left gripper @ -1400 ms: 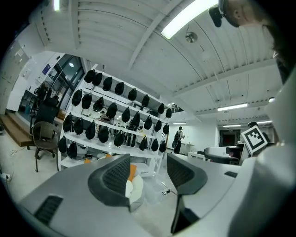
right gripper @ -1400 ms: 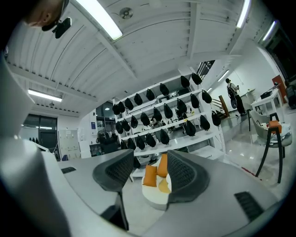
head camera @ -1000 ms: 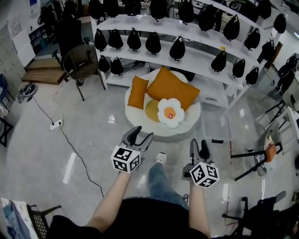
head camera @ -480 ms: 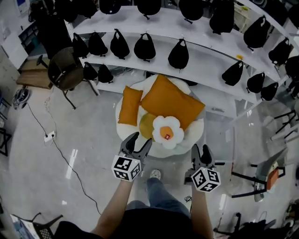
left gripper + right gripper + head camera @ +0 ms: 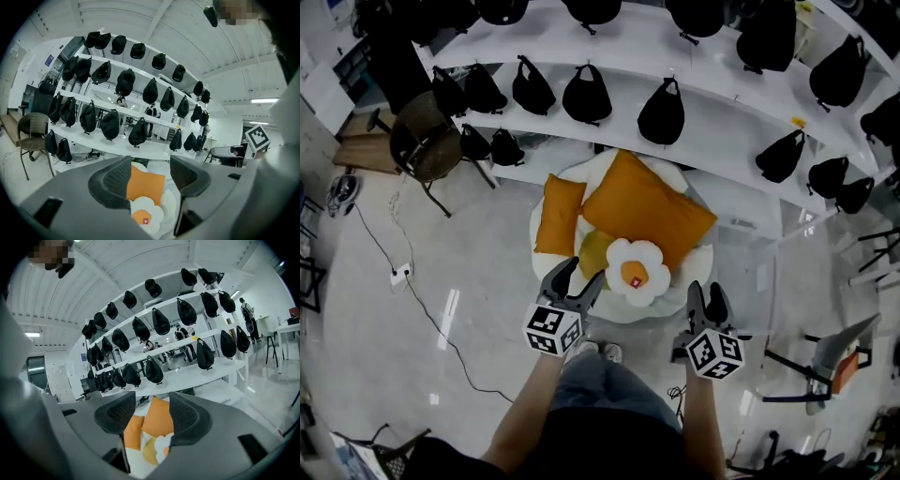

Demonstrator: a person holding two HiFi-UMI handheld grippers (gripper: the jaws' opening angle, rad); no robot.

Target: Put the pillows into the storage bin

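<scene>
A round white cushioned seat [image 5: 546, 202] on the floor carries several pillows: a large orange one [image 5: 647, 210], a small orange one [image 5: 560, 214], a yellow round one [image 5: 594, 251] and a white flower-shaped one [image 5: 636, 272] with an orange centre. My left gripper [image 5: 578, 279] hovers at the seat's near edge, just left of the flower pillow, jaws open and empty. My right gripper [image 5: 705, 298] hangs to the right of the seat, open and empty. The large orange pillow [image 5: 145, 185] and flower pillow [image 5: 146, 213] show between the left jaws; the pillows [image 5: 157, 420] show beyond the right jaws. No storage bin is visible.
White curved shelves [image 5: 703, 127] with several black bags [image 5: 662, 111] stand right behind the seat. A wicker chair [image 5: 420, 145] and a wooden platform are at the left. A cable and power strip [image 5: 399, 276] lie on the floor at left. Stands [image 5: 825, 352] are at right.
The person has walked forward: the seat and pillows are now nearer, and both grippers have closed in on its near edge. The left jaws have widened slightly.
</scene>
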